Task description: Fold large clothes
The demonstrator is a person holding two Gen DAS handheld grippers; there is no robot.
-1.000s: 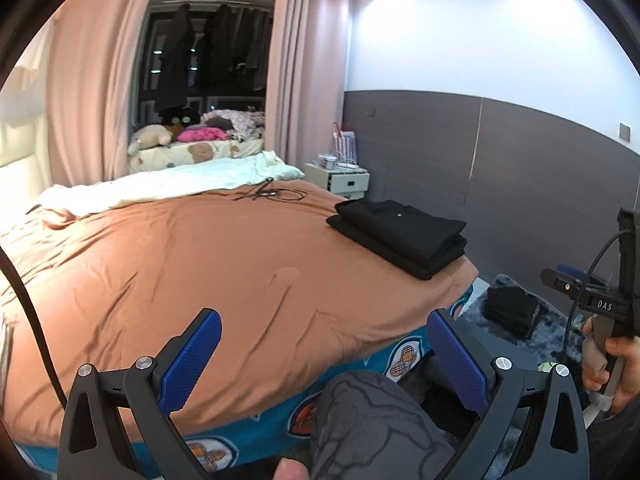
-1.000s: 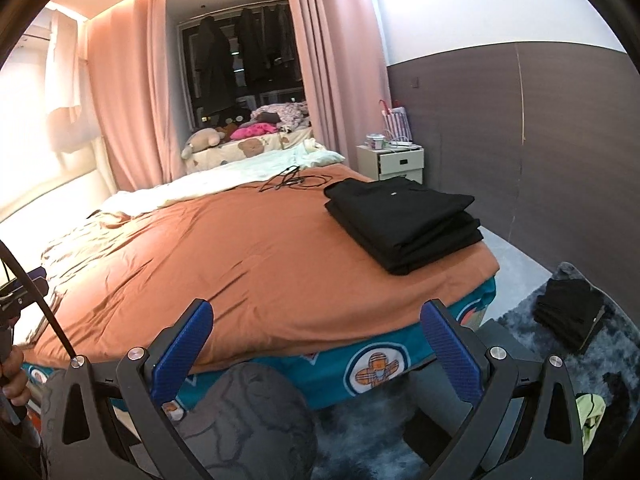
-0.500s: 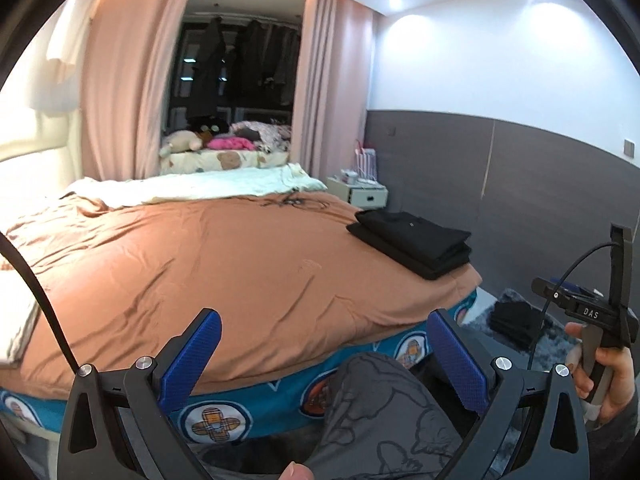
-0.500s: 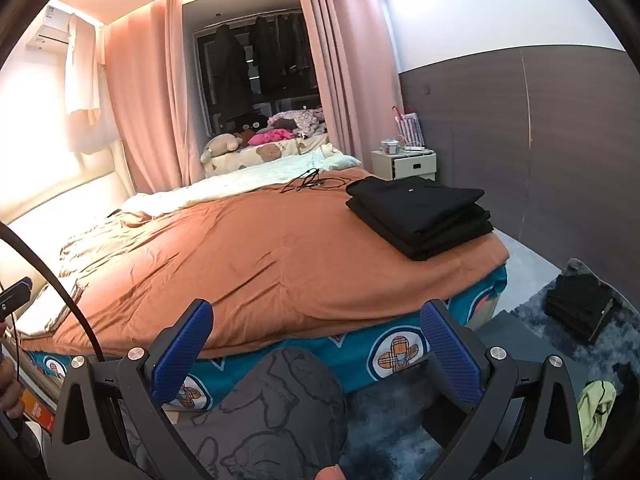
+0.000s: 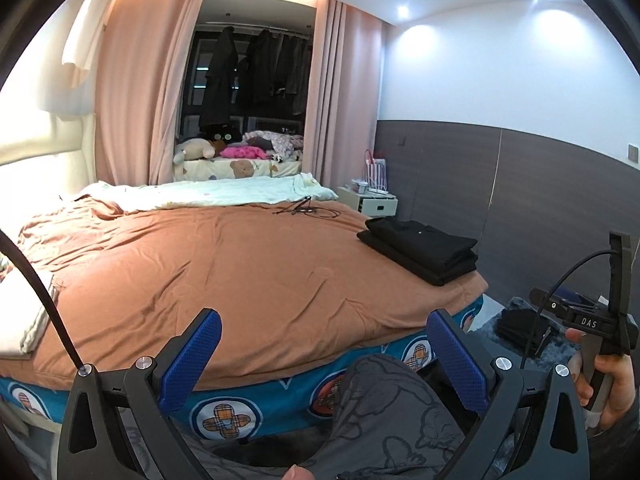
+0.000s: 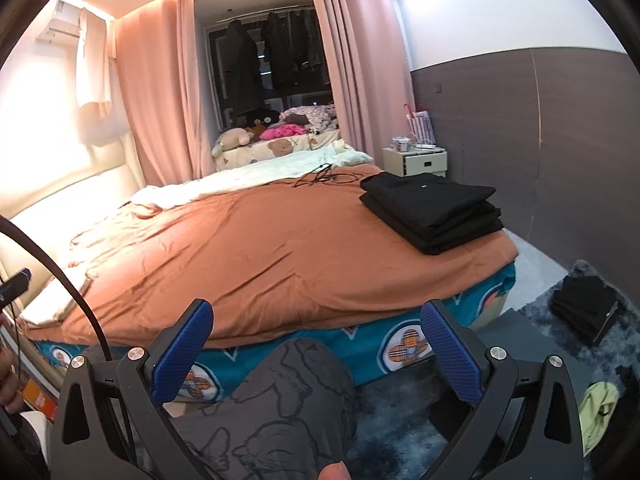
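Both the left gripper point(image 5: 323, 354) and right gripper point(image 6: 316, 344) hang with jaws spread wide and empty, their ribbed blue pads point(image 6: 182, 350) above a knee in grey printed fabric. Beyond lies a bed point(image 6: 256, 248) under a smooth, lightly creased orange cover. The clothes point(image 6: 432, 210), matte black and folded into a neat rectangular stack, sit at the bed's right near corner.

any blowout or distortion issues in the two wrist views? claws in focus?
Left wrist: ceiling spots flare on the white wall, headboard blown out, the bed bulges from the fisheye, left claw sharp. Right wrist: left wall and headboard washed out, dark corners, right claw sharp.
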